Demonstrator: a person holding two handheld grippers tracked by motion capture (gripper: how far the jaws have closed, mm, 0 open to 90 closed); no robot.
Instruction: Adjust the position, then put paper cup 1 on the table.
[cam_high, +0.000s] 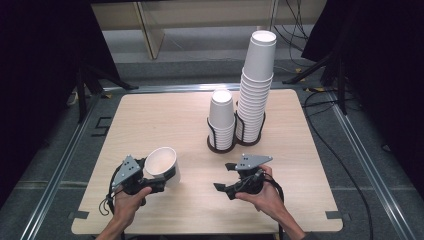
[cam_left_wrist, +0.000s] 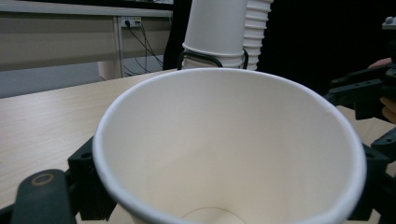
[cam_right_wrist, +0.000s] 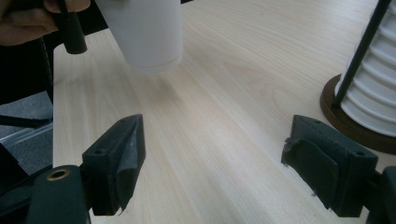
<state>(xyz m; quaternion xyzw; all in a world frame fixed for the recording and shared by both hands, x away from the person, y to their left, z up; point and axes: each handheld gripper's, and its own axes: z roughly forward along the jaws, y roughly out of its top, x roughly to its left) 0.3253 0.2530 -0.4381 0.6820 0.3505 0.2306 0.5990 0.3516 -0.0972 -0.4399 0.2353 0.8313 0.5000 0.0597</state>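
The left tool (cam_high: 159, 181) is clamped on a paper cup (cam_high: 163, 165), tilted, at about seven o'clock on the desk (cam_high: 165, 112); the right tool (cam_high: 226, 177), at about five o'clock, has its jaws apart and holds nothing; two cup stacks (cam_high: 250, 95) stand in wire holders (cam_high: 220, 142) near one o'clock; the thin cup wall may buckle if the clamp tightens, and the cup may slip if the right tool nudges it during a handover; a wide swing could topple the tall stack

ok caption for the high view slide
Left gripper holds a white paper cup; right gripper open beside two cup stacks in wire holders.
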